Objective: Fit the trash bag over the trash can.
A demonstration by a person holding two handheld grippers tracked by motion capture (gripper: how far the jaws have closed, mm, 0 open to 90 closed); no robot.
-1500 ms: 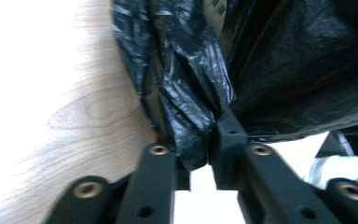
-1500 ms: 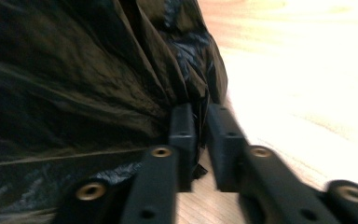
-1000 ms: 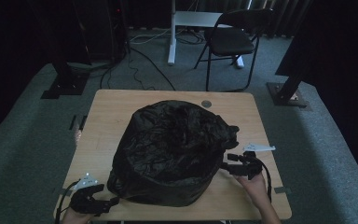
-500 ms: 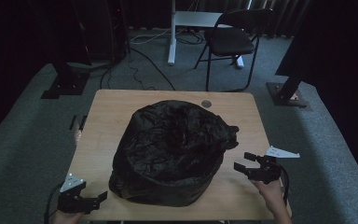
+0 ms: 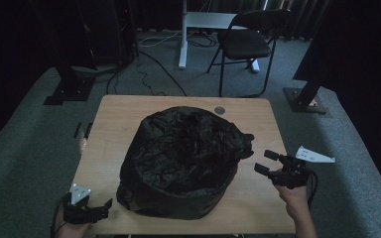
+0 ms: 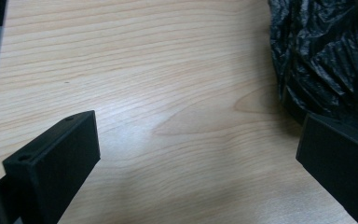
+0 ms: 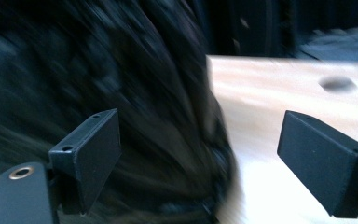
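So there's this big crumpled black plastic bag point(image 5: 183, 161) sitting pretty much dead centre on the wooden tabletop point(image 5: 114, 126), bulging up like it's draped over something round, and it hogs most of the surface. The left claw point(image 5: 106, 204) is down at the near left corner, just beside the bag's lower edge, jaws spread wide with nothing in them; in the left gripper view you just get bare wood grain between the jaws and the bag's wrinkly edge point(image 6: 317, 56) off by the right-hand jaw. The right claw point(image 5: 267, 161) is over at the bag's right side, held above the tabletop and pointing in at the bag, with its jaws gaping too, having just finished opening, and nothing between them. The right gripper view is smeared with blur, but you can make out the dark bag point(image 7: 121, 93) in front of the left-hand jaw and the light tabletop point(image 7: 270, 93) beyond. There's a small round grommet hole point(image 5: 220, 110) near the far edge, just behind the bag. Past the tabletop it's grey carpet point(image 5: 25, 148), a black folding chair point(image 5: 245, 44), a white desk leg point(image 5: 182, 34), some cables point(image 5: 149, 64) snaking around, and black stand bases point(image 5: 69, 91) left and right.
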